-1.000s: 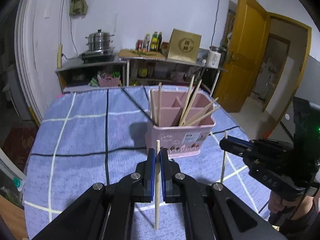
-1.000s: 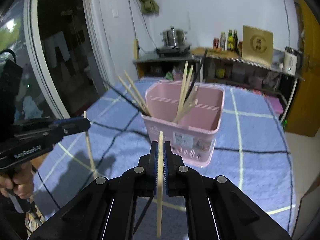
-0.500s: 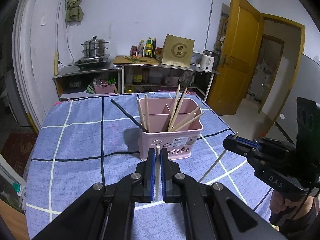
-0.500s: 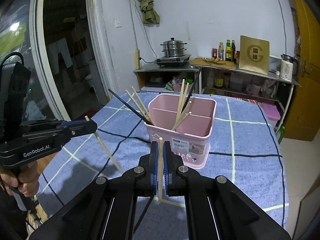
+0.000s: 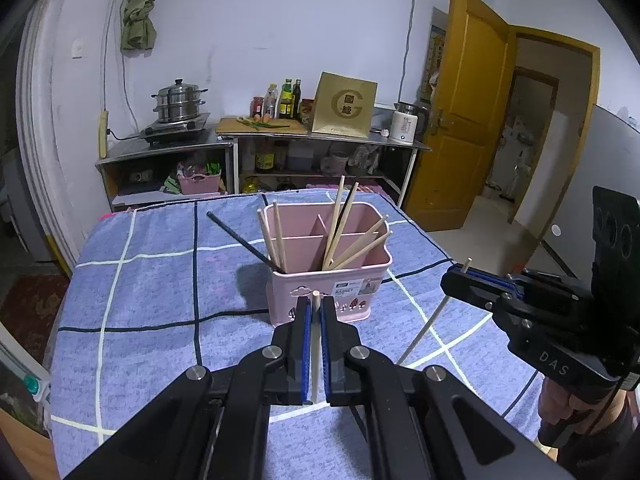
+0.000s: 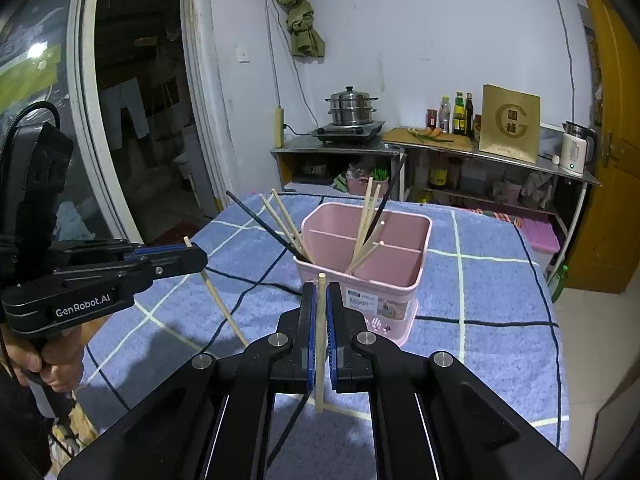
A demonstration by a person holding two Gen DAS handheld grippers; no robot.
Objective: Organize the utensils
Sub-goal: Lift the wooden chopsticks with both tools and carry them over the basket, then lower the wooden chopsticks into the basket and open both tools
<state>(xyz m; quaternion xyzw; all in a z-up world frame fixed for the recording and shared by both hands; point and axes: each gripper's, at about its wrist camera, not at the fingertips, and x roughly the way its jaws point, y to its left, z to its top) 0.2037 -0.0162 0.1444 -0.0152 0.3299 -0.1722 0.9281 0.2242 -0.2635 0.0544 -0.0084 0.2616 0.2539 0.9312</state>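
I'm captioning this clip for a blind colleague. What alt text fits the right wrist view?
The right gripper pinches one upright wooden chopstick in front of a pink holder of chopsticks on a blue checked tablecloth. At left, the left gripper grips another chopstick.

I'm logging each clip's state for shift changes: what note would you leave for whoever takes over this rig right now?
Left gripper: shut on a pale wooden chopstick, held roughly upright.
Right gripper: shut on another pale chopstick, also about upright.
Both are short of the pink basket, which stands on the blue checked cloth.
Done: several pale chopsticks and two black ones already lean in the basket's compartments.
Left: drop each held chopstick into the basket. I see no other loose utensils on the cloth, though the near edge is hidden behind the grippers.
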